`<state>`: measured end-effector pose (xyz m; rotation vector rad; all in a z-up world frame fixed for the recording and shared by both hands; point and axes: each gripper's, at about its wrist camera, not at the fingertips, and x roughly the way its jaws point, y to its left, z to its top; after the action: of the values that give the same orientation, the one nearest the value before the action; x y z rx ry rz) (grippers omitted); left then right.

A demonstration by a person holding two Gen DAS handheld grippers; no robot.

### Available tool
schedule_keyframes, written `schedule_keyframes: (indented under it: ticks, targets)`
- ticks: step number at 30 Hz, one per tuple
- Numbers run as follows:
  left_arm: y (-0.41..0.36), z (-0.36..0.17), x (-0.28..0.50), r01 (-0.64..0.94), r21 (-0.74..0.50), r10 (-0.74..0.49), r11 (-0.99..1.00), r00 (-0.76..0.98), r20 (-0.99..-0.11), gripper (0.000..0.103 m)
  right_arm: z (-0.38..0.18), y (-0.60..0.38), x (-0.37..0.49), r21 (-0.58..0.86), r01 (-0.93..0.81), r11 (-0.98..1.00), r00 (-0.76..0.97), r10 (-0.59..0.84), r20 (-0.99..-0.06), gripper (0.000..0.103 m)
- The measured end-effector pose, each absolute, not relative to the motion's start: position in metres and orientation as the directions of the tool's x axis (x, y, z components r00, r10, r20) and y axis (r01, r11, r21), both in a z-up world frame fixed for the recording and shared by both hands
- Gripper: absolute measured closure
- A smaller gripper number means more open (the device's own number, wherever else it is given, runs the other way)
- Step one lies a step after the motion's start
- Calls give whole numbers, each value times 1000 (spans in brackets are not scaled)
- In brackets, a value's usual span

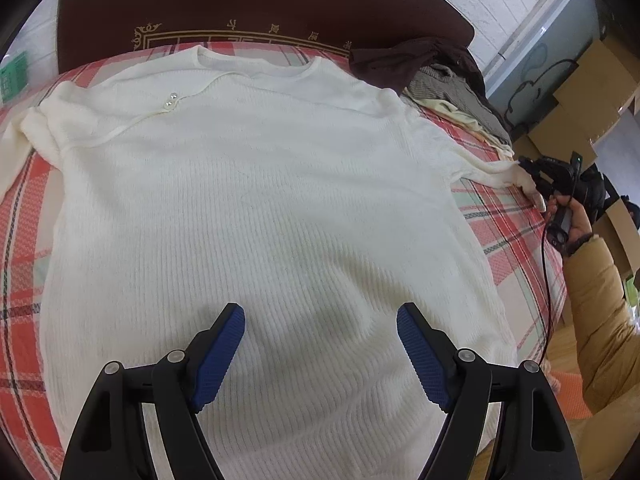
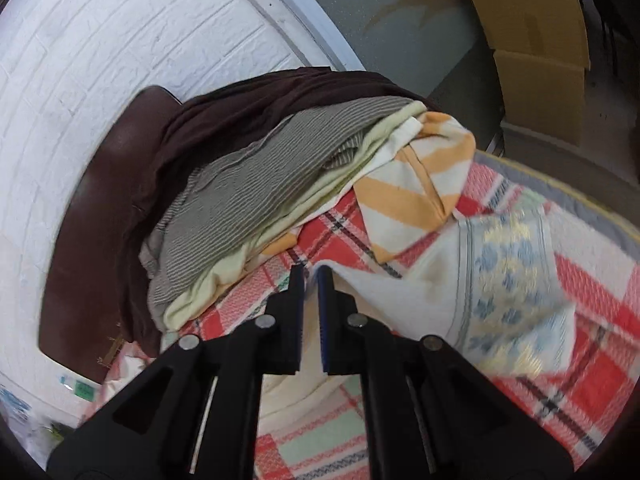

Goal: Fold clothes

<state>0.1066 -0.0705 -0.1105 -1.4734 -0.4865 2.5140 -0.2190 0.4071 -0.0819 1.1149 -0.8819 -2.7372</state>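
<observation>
The left gripper [image 1: 320, 320] hung with its blue-padded jaws spread wide apart and nothing between them, over the lower body of the white sweater [image 1: 256, 200]. That sweater lay spread flat, front up, across the red plaid blanket [image 1: 24, 248], its neckline toward the dark brown headboard [image 1: 256, 0] and two small pearl buttons [image 1: 171, 99] near one shoulder seam. Out at the far end of the sweater's sleeve [image 1: 496, 170], the right gripper [image 1: 532, 168] had its jaws drawn nearly together on the white cuff [image 2: 360, 280], which ran between the pads and away to one side in the right wrist view. A hand [image 1: 576, 220] in a tan padded sleeve [image 1: 600, 320] held that gripper just beyond the cuff. Past the sweater's shoulder on that same side, a pile of clothes [image 2: 240, 184] sat against the headboard: dark brown on top, grey striped beneath, pale yellow under that, with an orange-and-white striped piece [image 2: 420, 192] beside it. Cardboard boxes [image 1: 592, 92] stood farther out, beyond the pile.
</observation>
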Motion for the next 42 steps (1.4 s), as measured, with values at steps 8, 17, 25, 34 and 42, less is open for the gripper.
schedule_keyframes:
  ticks: [8,17,25,34,42]
  targets:
    - [-70,-111,105,7,-365,316,-931,-483,-816,23,-83,364,-237,310,-24,-950,-677,-212,-704,91]
    - [-66,-116,96,-5,-376,334,-927,-469,-817,23,-91,378,-164,97,-48,-994,-722,-33,-691,18]
    - [-57,-116,95,-21,-382,348,-924,-462,-816,22,-117,397,-184,-80,-71,-994,-625,107,-773,80]
    - [-62,-117,95,-10,-397,356,-918,-463,-811,22,-60,407,-150,352,121,-928,-641,-344,-686,94]
    - [-70,-112,99,-10,-421,372,-907,-488,-790,22,-37,330,-135,721,358,-593,-430,-790,-436,94]
